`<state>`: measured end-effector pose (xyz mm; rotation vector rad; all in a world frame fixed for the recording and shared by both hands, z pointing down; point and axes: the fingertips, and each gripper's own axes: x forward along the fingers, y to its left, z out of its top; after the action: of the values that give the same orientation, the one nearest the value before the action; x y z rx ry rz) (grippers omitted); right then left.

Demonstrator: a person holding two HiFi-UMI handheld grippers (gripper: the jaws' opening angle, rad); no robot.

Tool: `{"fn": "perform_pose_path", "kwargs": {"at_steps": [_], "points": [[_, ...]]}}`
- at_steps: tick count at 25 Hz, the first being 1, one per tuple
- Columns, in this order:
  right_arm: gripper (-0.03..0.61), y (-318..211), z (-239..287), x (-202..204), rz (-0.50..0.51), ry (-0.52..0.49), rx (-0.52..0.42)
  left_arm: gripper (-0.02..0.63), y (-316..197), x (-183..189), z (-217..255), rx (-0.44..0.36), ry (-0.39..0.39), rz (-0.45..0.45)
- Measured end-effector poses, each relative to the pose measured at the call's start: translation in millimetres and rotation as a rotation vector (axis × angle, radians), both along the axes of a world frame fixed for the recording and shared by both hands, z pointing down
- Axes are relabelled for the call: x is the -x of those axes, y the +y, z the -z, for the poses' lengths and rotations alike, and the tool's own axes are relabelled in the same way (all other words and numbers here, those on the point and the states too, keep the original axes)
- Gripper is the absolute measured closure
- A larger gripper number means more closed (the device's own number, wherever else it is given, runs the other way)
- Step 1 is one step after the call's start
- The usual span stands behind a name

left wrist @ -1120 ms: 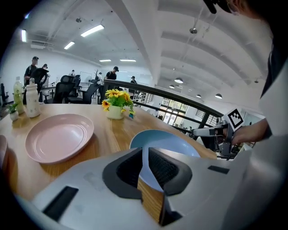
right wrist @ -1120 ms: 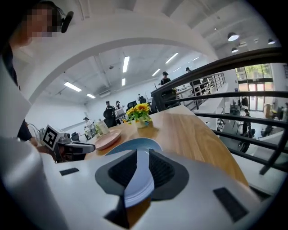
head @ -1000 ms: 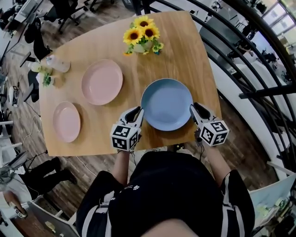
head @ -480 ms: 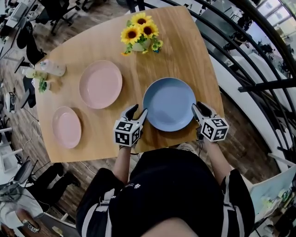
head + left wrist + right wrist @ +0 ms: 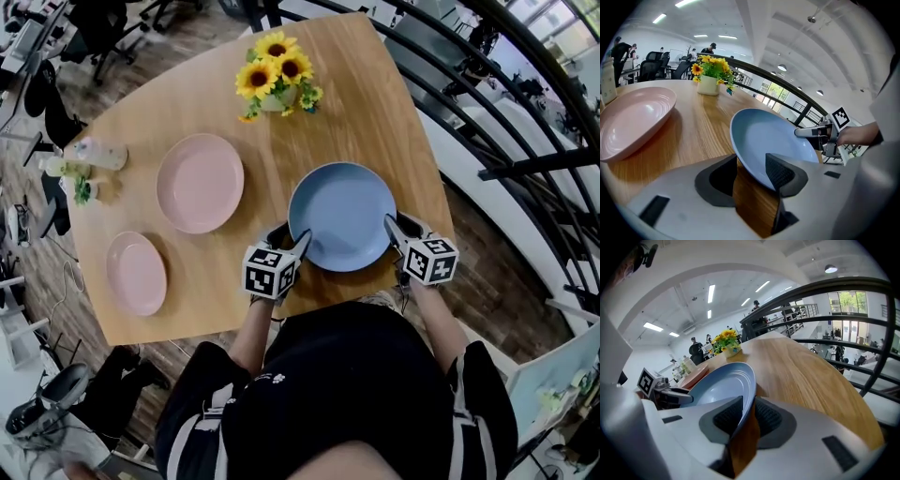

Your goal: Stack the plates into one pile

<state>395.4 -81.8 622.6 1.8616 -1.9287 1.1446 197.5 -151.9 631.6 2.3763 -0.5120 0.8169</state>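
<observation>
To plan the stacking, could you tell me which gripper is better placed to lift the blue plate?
Right: the right gripper seems to pinch the blue plate by its rim, while the left gripper stands open around it.

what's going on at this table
A person holds a hand-held gripper in each hand, working on the blue plate. The right hand-held gripper is shut on its right rim; the left hand-held gripper straddles the opposite rim with jaws apart. The larger pink plate and smaller pink plate lie apart on the table, nothing stacked yet.
</observation>
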Motion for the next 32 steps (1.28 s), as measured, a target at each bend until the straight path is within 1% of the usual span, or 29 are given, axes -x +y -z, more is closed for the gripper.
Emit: {"fn": "perform_pose_path", "kwargs": {"at_steps": [2, 6, 13, 15, 18, 23, 26, 29, 32], "points": [[0.494, 1, 0, 0, -0.024, -0.004, 0.003, 0.443, 0, -2, -1, -0.002, -0.012, 0.009], [0.494, 5, 2, -4, -0.052, -0.01, 0.013, 0.443, 0, -5, 4, 0.02, 0.006, 0.018], [0.5, 11, 8, -3, -0.033, -0.024, 0.002, 0.443, 5, -5, 8, 0.02, -0.006, 0.042], [0.5, 14, 9, -2, -0.017, -0.038, -0.003, 0.443, 9, -3, 10, 0.02, -0.017, 0.063], [0.5, 17, 10, 1, 0.019, -0.064, -0.016, 0.443, 13, 0, 14, 0.013, -0.033, 0.113], [0.5, 29, 13, -1, 0.076, -0.117, -0.023, 0.443, 31, -1, 26, 0.04, -0.004, 0.227], [0.5, 26, 17, 3, 0.121, -0.148, -0.041, 0.443, 35, 7, 30, 0.024, -0.019, 0.288], [0.5, 20, 20, 10, 0.184, -0.167, -0.059, 0.443, 43, 17, 37, 0.01, -0.017, 0.369], [0.5, 13, 25, 21, 0.247, -0.194, -0.078, 0.443, 48, 31, 44, -0.016, -0.03, 0.441]]}}
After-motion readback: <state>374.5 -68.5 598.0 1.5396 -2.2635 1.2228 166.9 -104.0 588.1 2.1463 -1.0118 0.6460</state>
